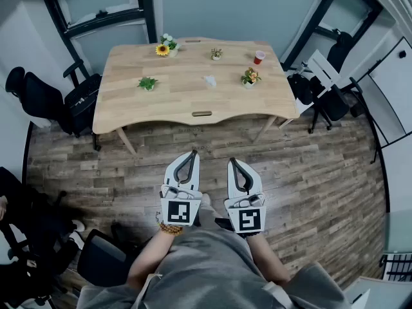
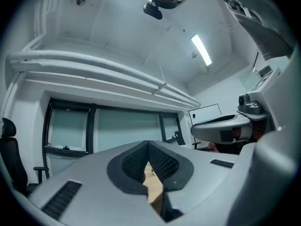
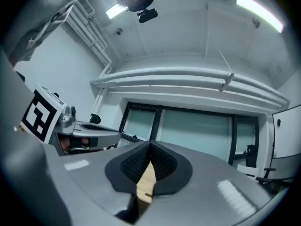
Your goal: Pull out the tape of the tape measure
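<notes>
tape measure: i cannot pick it out for certain. the only likely thing is a small pale object (image 1: 210, 80) near the middle of the table, too small to make out and well apart from both grippers.

nearest in the head view is the person's grey-clad lap (image 1: 212, 262), with both forearms reaching forward and a bead bracelet (image 1: 168, 228) on the left wrist. the left gripper (image 1: 194, 153) and right gripper (image 1: 232, 161) are held side by side over the wood plank floor (image 1: 309, 172), close together but not touching, and both point toward the table. in each gripper's own view the jaw tips meet. only the bowed gap between the ribbed pads stays open, and there is nothing in it but a sliver of tabletop seen through it. both grippers are closed and empty.

beyond them stands the light wooden table (image 1: 180, 102). on it are a green plant (image 1: 147, 83) at the left, a flower pot (image 1: 250, 77) at the right, a sunflower pot (image 1: 164, 47), a small plant (image 1: 216, 54) and a red cup (image 1: 259, 57) along the far edge. a black office chair (image 1: 38, 98) stands left of the table and another chair (image 1: 328, 76) right of it. dark-framed windows (image 1: 103, 5) line the far wall.
</notes>
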Available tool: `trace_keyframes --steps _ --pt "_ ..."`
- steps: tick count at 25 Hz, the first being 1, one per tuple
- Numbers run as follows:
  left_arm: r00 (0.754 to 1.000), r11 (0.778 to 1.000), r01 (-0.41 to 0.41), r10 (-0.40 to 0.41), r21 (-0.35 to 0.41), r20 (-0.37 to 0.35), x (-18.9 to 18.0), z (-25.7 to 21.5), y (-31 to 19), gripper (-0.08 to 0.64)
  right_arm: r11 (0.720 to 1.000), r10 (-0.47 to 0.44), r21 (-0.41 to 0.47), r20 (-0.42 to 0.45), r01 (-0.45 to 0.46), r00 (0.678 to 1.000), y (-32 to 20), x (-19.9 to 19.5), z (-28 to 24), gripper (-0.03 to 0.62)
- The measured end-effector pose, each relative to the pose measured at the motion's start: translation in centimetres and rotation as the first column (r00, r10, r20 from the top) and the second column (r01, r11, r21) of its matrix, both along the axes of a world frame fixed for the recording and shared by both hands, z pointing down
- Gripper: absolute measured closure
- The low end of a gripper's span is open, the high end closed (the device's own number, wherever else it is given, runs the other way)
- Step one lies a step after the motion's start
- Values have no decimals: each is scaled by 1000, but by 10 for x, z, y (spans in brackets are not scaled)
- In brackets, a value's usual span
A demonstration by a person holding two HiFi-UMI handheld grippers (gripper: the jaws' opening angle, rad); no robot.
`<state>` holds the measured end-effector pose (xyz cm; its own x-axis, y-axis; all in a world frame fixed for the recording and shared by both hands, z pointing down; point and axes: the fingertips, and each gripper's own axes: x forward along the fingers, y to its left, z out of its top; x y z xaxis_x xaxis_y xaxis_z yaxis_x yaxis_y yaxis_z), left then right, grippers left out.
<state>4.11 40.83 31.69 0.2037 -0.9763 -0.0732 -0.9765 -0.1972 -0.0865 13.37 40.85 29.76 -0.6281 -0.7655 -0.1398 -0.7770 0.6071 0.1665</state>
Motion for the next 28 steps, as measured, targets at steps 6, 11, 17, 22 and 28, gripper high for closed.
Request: trace_keyframes --steps 6,11,17,22,28 --pt "1000 1000 -1 1 -9 18 7 6 -33 552 1000 -15 -2 0 15 1000 -37 9 5 581" --pt "999 1000 2 -1 -26 34 15 11 -69 552 1000 -10 -18 12 10 1000 -79 21 11 581" --pt "997 997 36 -32 -63 65 18 17 -110 552 999 -21 -32 16 21 1000 -124 29 20 581" --pt "995 994 76 -71 -76 67 10 20 -132 552 996 -57 -64 1 56 998 -155 27 31 581" --pt "995 991 97 -94 -93 35 -11 33 -155 551 995 -62 -84 -16 60 998 -188 14 41 581"
